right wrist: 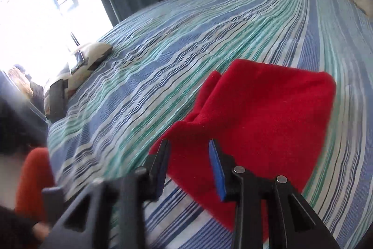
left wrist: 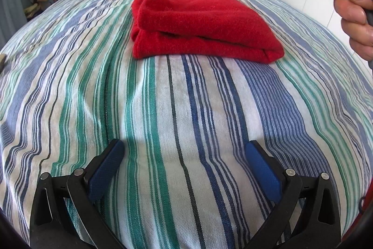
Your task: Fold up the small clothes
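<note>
One folded red garment (left wrist: pixel 200 22) lies on striped bedsheet (left wrist: pixel 163 132); no writing legible.

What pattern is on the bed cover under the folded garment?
Stripes of blue, green and white on the bed cover, clearest in the left wrist view.

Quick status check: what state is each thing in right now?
red cloth: folded into a layered bundle, lying on the bed, not held
left tongs: open, empty, over bare striped sheet
right tongs: partly open, nothing between them, above the cloth
</note>
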### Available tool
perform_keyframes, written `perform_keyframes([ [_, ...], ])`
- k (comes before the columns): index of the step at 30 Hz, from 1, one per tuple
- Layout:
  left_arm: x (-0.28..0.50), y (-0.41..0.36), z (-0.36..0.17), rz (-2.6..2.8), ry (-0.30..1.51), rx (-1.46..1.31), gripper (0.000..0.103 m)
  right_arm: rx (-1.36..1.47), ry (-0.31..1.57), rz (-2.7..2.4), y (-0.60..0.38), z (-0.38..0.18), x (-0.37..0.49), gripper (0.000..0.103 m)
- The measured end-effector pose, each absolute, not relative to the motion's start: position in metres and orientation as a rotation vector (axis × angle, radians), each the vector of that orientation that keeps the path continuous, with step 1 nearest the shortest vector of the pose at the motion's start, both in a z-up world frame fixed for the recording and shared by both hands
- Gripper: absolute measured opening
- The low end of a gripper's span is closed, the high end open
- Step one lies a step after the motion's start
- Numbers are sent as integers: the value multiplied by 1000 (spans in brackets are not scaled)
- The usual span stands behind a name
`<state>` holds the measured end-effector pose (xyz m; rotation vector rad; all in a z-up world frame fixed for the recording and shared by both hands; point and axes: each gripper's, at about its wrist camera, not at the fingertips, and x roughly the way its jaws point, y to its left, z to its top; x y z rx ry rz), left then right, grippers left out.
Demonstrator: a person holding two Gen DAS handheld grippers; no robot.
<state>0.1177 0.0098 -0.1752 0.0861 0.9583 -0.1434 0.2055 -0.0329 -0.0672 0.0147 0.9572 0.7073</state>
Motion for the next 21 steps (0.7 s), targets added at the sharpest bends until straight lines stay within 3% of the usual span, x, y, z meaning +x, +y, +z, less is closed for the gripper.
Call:
perform_keyframes([
  [4, 118, 10, -175, -144, 958, 86, 103, 91, 960, 623, -85, -69, 189, 35],
  [9, 119, 11, -173, -155, 970, 81, 102, 94, 1166, 566, -82, -147, 178, 35],
  [12, 121, 16, -157, -153, 1025, 55, 101, 99, 1088, 543, -83, -144, 168, 37],
  [15, 131, 22, -121, -171, 979, -24, 101, 138, 1048, 550, -94, -126, 161, 47],
  [19, 190, 23, -81, -209, 917, -82, 101, 152, 955, 499, -125, -103, 159, 67],
  [21, 234, 25, -79, -188, 936, -82, 102, 205, 937, 476, -138, -97, 172, 70],
])
